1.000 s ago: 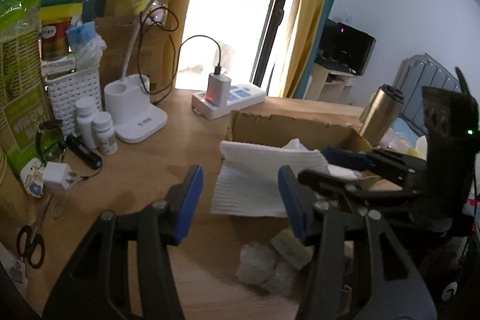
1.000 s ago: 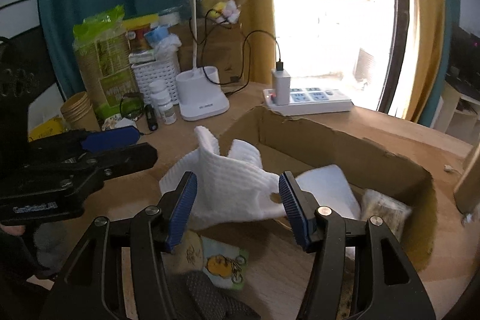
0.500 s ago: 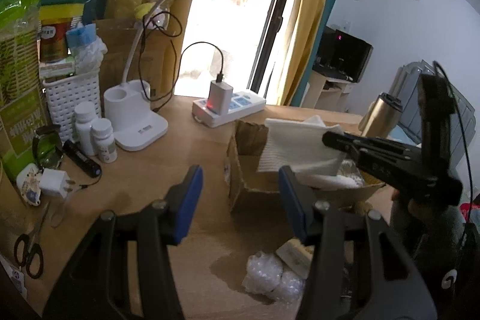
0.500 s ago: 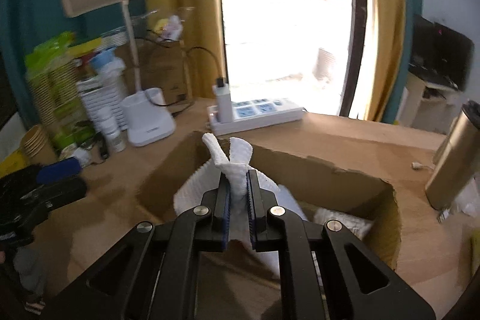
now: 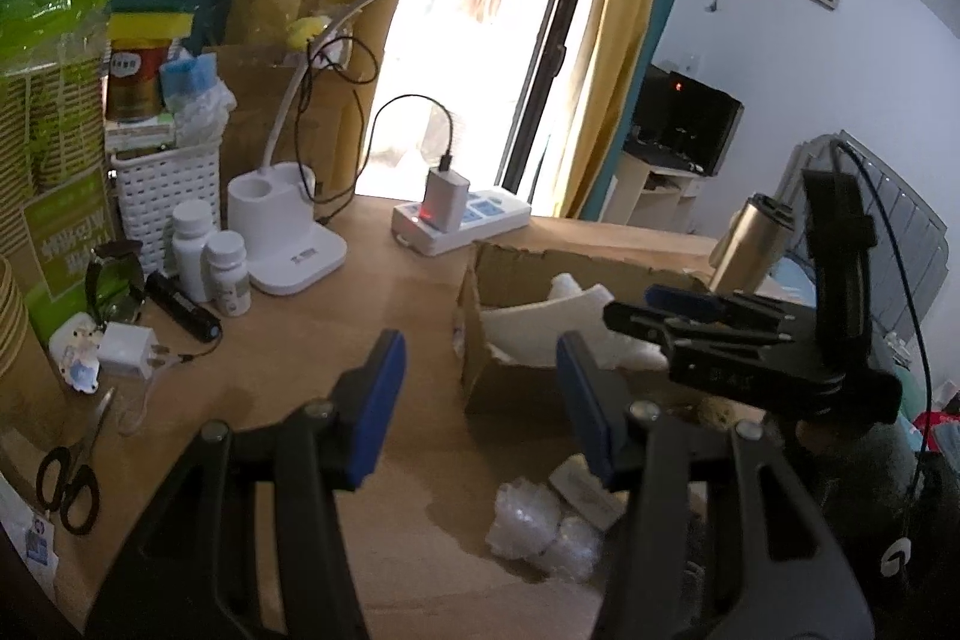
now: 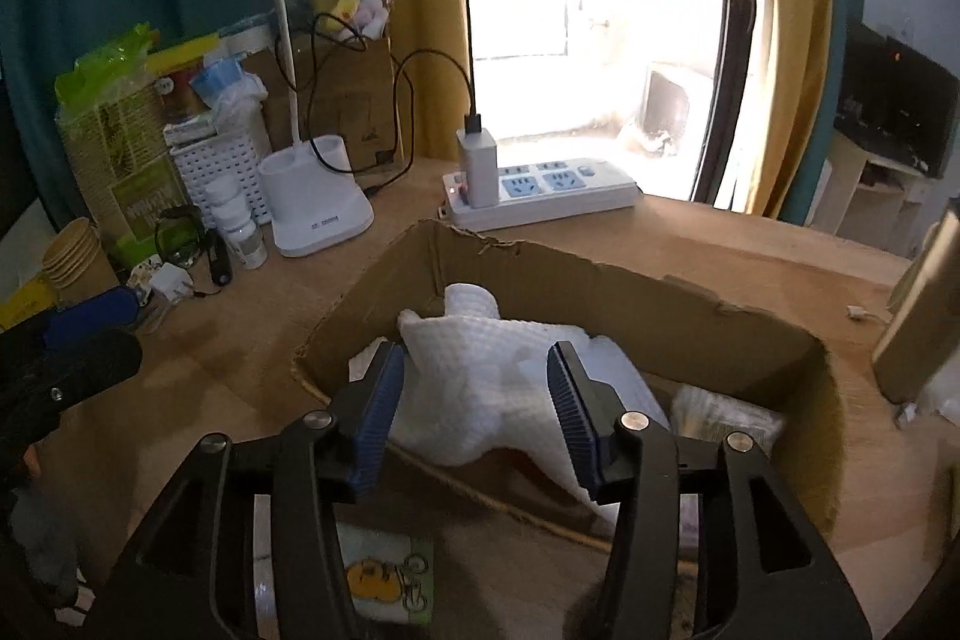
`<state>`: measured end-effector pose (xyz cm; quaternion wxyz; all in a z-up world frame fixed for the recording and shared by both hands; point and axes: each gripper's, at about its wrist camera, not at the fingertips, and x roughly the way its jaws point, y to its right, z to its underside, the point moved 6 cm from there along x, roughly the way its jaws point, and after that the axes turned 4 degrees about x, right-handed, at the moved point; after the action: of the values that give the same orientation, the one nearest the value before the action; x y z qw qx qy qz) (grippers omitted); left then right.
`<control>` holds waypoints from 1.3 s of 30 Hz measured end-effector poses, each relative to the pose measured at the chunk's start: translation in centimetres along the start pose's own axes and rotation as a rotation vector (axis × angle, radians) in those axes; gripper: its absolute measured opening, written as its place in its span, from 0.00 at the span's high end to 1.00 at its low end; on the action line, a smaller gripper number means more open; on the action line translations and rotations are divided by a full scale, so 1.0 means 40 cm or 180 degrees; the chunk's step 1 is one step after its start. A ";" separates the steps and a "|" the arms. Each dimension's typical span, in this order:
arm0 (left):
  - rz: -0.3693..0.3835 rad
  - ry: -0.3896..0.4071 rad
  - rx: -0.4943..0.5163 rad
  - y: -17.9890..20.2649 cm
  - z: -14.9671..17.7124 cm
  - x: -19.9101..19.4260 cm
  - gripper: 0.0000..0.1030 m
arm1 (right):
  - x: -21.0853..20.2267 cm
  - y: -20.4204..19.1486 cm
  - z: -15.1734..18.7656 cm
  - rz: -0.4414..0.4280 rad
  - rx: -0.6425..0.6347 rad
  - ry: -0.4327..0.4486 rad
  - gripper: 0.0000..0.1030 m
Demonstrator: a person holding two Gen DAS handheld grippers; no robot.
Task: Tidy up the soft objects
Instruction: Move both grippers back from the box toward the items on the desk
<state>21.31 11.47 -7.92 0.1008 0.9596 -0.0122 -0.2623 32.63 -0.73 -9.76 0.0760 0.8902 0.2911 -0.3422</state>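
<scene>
A white textured cloth (image 6: 480, 376) lies loose inside the cardboard box (image 6: 600, 280); it also shows in the left wrist view (image 5: 540, 322). My right gripper (image 6: 477, 400) is open, its jaws either side of the cloth just above the box's near rim. In the left wrist view the right gripper (image 5: 654, 310) reaches over the box (image 5: 480, 370). My left gripper (image 5: 477, 400) is open and empty above the wooden desk, left of the box. A clump of bubble wrap (image 5: 540, 532) and a small packet (image 5: 585, 490) lie on the desk near it.
A white desk lamp (image 5: 288, 232), power strip (image 5: 462, 217), pill bottles (image 5: 210, 262), white basket (image 5: 162, 196) and scissors (image 5: 66, 478) stand along the desk's left and back. A steel flask (image 5: 750, 244) stands right of the box. A patterned cloth (image 6: 384, 574) lies below the right gripper.
My right gripper has opened and let go of the white cloth, which has dropped into the box. My left gripper has stayed open and drawn back slightly.
</scene>
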 end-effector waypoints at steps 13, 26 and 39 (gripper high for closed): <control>0.0080 -0.0005 0.0084 0.066 0.042 -0.048 0.47 | -0.118 0.004 0.074 0.0045 0.0058 0.0083 0.47; 0.0075 -0.0146 0.0117 0.108 0.107 -0.055 0.47 | -0.172 -0.008 0.157 0.0000 0.0122 0.0057 0.46; 0.0075 -0.0301 0.0112 0.130 0.197 -0.052 0.47 | -0.187 -0.017 0.253 -0.0063 0.0167 -0.0040 0.46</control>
<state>15.67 5.04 -12.48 0.0863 0.9476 -0.0329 -0.3059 22.07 -7.04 -12.47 0.0510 0.8867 0.2904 -0.3561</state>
